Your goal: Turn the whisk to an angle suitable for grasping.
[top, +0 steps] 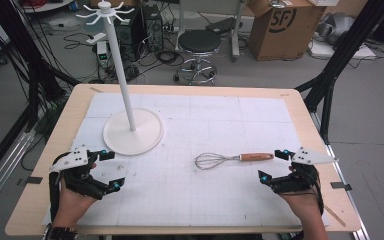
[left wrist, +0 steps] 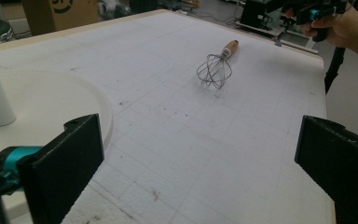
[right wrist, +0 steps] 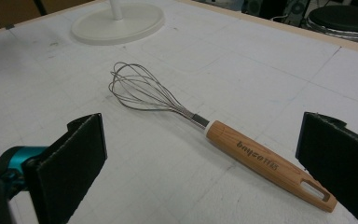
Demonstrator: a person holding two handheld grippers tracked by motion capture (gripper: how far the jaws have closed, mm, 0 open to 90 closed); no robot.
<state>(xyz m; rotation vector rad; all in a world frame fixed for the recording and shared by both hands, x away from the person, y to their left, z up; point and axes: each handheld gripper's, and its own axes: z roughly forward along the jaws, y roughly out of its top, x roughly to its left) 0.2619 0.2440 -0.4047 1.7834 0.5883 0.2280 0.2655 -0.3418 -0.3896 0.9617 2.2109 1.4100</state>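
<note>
1 whisk (top: 230,159), 1 stand (top: 132,131); left claw (top: 111,170), right claw (top: 272,165) wide open, empty.

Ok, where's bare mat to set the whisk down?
Free: the right rear of the mat beyond the whisk, and the front middle between the left gripper and right gripper. Crowded: left rear, around the stand.
</note>
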